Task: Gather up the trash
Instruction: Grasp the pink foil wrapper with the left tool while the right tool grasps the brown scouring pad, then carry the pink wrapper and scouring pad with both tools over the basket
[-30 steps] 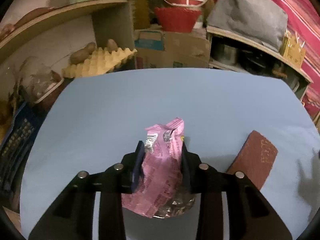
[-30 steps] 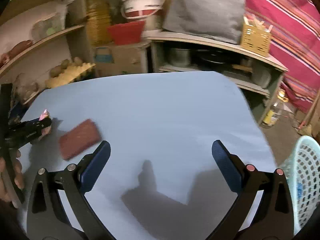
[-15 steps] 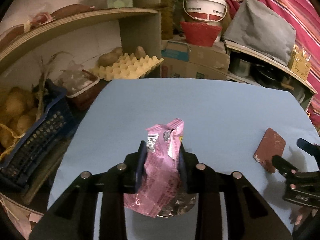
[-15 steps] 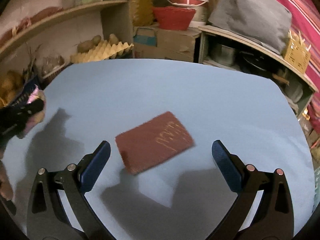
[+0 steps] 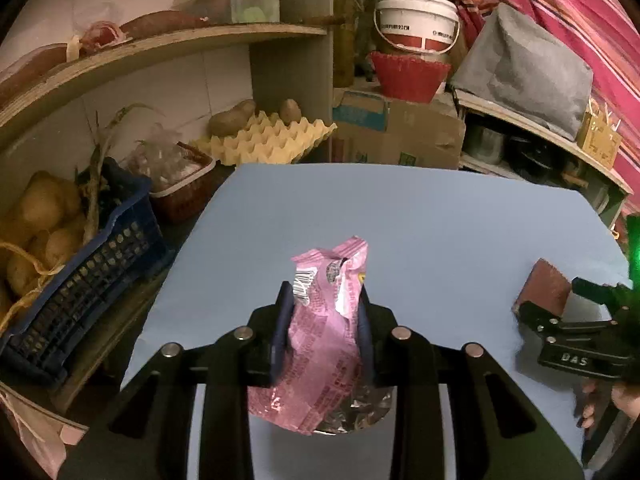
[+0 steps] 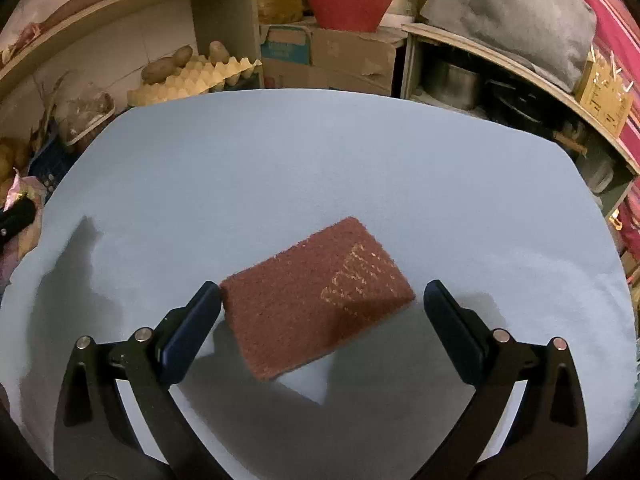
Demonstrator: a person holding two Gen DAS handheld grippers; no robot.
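The left gripper (image 5: 322, 320) has its two fingers clamped tight on a crumpled pink wrapper (image 5: 322, 336), and the thing is up off the blue table (image 5: 440, 220). The wrapper's torn top pokes up past the fingertips, and its silvery foil lining hangs out below them.

Over on the other side, the right gripper (image 6: 322, 304) is spread wide with nothing in it. Between its fingers lies a reddish-brown scouring pad (image 6: 316, 300), flat on the table and turned at an angle. The left finger (image 6: 192, 332) sits right at the pad's near left corner, touching or all but touching, I can't tell which. The right finger stands a little clear of the pad's right corner. From the left wrist camera you can see that same pad (image 5: 542, 288) at the far right of the table, with the right gripper (image 5: 560, 304) straddling it.

Behind the table it's shelves and clutter: a yellow egg tray (image 5: 264, 140) with a couple of potatoes on it, a blue crate (image 5: 88, 272) of potatoes at the left edge, a red bowl (image 6: 346, 6) on a cardboard box (image 6: 328, 56), and a grey cloth-covered bundle (image 6: 508, 16) on the right-hand shelf.
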